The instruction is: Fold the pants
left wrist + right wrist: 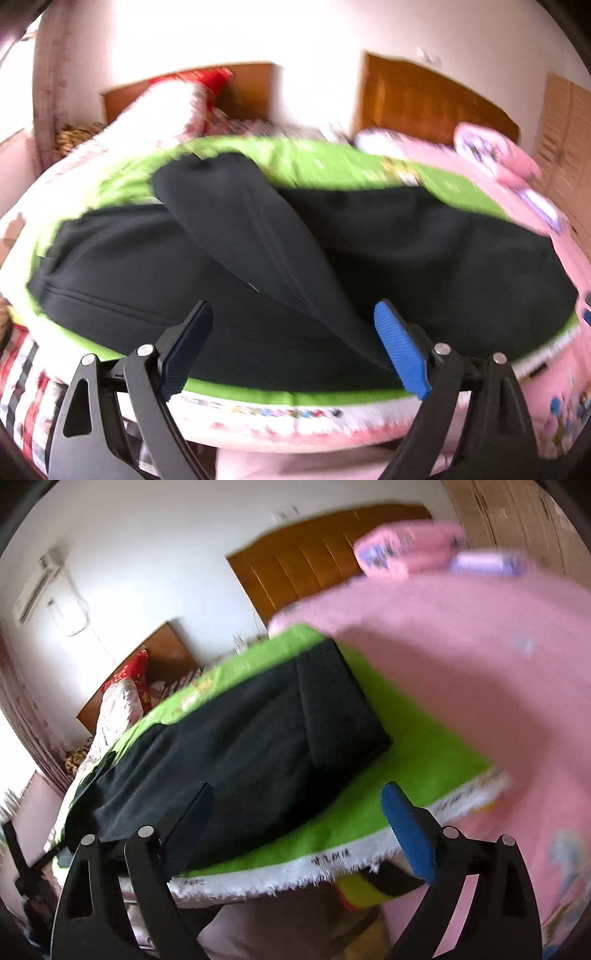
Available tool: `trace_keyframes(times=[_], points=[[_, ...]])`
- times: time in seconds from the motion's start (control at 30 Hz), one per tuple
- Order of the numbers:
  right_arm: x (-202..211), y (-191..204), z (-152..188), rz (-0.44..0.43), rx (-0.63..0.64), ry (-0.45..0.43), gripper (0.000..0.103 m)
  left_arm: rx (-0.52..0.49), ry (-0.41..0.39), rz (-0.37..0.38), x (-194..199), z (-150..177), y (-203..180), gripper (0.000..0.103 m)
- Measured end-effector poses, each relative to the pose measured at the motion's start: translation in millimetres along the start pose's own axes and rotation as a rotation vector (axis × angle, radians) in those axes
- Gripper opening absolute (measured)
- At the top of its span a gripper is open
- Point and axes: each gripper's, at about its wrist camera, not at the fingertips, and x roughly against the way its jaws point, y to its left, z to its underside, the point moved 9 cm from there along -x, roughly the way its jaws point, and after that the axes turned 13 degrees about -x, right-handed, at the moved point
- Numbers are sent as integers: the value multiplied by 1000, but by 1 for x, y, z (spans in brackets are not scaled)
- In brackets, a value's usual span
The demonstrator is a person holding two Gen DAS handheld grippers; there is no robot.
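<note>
Black pants [258,258] lie spread on a green mat [332,162] on the bed, one leg folded diagonally across the rest. My left gripper [293,347] is open and empty, its blue pads just above the pants' near edge. In the right wrist view the pants [240,746] lie on the green mat [424,746], with their end squared off at the right. My right gripper [297,830] is open and empty, hovering over the mat's near white fringe, apart from the cloth. Both views are motion-blurred.
A pink blanket [461,657] covers the bed to the right, with pink pillows [495,151] at the head. Wooden headboards [424,99] and a white wall stand behind. A red and white quilt [177,103] is piled at the far left. The mat's fringed edge [295,871] hangs at the bedside.
</note>
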Motion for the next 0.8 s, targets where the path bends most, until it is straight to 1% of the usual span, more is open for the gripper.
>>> trace_keyframes(times=[0.03, 0.1, 0.13, 0.17, 0.2, 0.3, 0.33, 0.4, 0.47, 0.5, 0.53, 0.57, 0.6, 0.63, 0.67, 0.7, 0.73, 0.8], points=[[4, 12, -3, -5, 40, -18, 89, -3, -27, 2, 6, -10, 2, 89], [2, 38, -2, -33, 106, -21, 89, -26, -55, 34, 13, -27, -6, 90], [-5, 55, 3, -56, 146, -3, 89, -49, -65, 73, 13, -40, -17, 93], [-12, 69, 9, -66, 177, 14, 89, -81, -59, 114, 9, -51, -30, 95], [-21, 82, 15, -70, 207, 33, 89, -127, -36, 167, 1, -63, -49, 99], [-53, 117, 39, -64, 308, 104, 89, -238, 28, 286, -26, -88, -97, 99], [-63, 127, 47, -63, 339, 122, 89, -279, 73, 354, -41, -94, -121, 99], [-76, 137, 58, -63, 362, 149, 89, -304, 153, 454, -71, -100, -157, 99], [-86, 139, 66, -56, 374, 178, 89, -316, 234, 514, -94, -97, -180, 99], [-89, 135, 70, -41, 376, 191, 90, -338, 269, 522, -110, -96, -193, 99], [-92, 129, 75, -30, 375, 209, 90, -366, 289, 496, -124, -93, -198, 99], [-91, 128, 78, -46, 387, 205, 90, -381, 327, 455, -143, -87, -196, 99], [-89, 128, 79, -61, 402, 199, 90, -378, 353, 400, -164, -84, -192, 101], [-87, 127, 79, -66, 410, 202, 90, -406, 306, 364, -168, -89, -190, 102], [-85, 125, 79, -67, 407, 203, 90, -415, 312, 335, -175, -90, -187, 102], [-83, 124, 79, -74, 399, 203, 90, -391, 307, 324, -178, -96, -184, 102], [-82, 123, 79, -81, 391, 205, 90, -350, 317, 299, -182, -100, -177, 102], [-80, 122, 79, -88, 381, 204, 90, -327, 308, 276, -187, -103, -171, 102]])
